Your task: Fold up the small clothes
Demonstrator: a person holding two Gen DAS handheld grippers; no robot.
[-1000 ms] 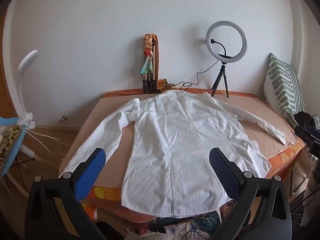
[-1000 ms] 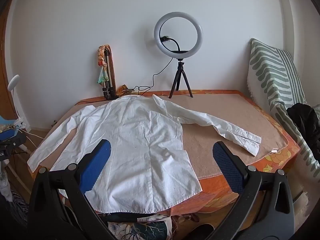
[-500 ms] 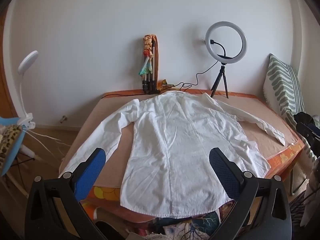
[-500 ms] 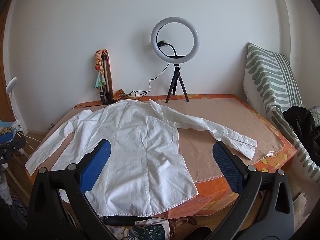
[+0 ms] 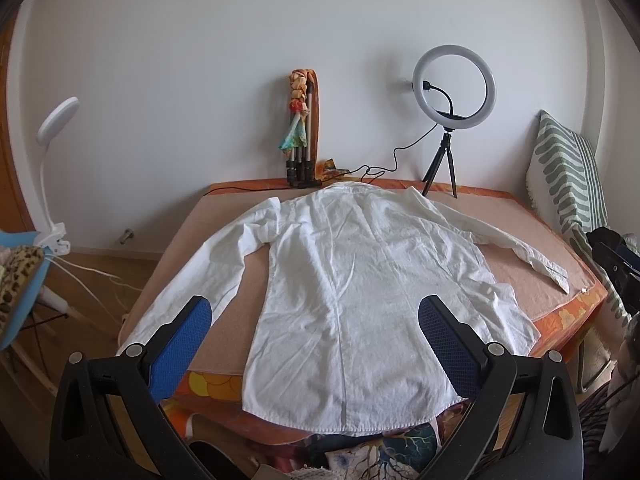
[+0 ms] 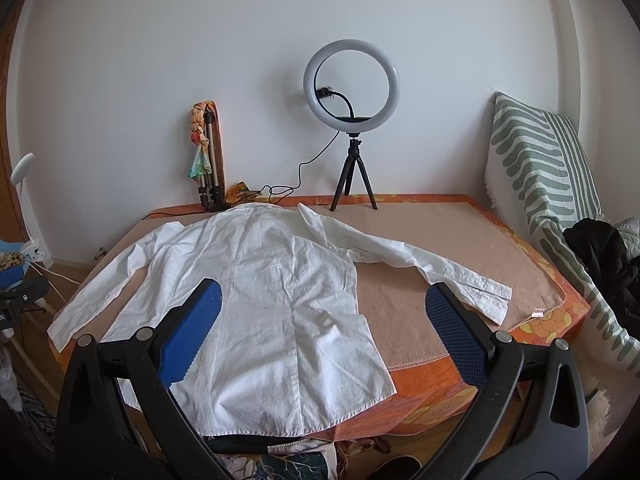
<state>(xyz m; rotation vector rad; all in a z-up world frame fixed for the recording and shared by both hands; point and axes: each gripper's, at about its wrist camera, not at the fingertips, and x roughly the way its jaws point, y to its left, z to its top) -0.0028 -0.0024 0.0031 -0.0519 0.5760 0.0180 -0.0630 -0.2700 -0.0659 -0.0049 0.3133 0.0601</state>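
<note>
Left hand-held gripper (image 5: 315,322): held level above the near edge of the bed, pointing toward the far wall; jaws spread wide, nothing between them; two blue textured pads (image 5: 182,344) on black fingers, one at 7 o'clock and one at 5 o'clock of the left wrist view.
Right hand-held gripper (image 6: 323,312): same attitude, off to the right of the first; jaws likewise wide apart and empty; two blue pads (image 6: 191,330); the right-hand one overlaps the cuff of the shirt's right sleeve in the view, contact cannot be told.

Task item: one white long-sleeved cotton shirt (image 5: 360,280) (image 6: 256,292), creased, lying flat and back-side up on the orange floral bed with tan blanket (image 5: 516,264) (image 6: 432,240); collar at 12 o'clock toward the wall, hem at 6 o'clock hanging slightly over the near edge; two sleeves spread out, one toward 8 o'clock, one toward 4 o'clock.

Counts, other: one white ring light on a black tripod (image 5: 454,94) (image 6: 351,92) at the far edge of the bed, black cable trailing left; one folded tripod wrapped in coloured scarves (image 5: 302,128) (image 6: 206,156) against the wall; one green-and-white striped cushion (image 5: 568,172) (image 6: 540,160) at 3 o'clock; one white clip-on lamp (image 5: 56,120) at 9 o'clock; one heap of black clothing (image 6: 600,256) beside the cushion.
</note>
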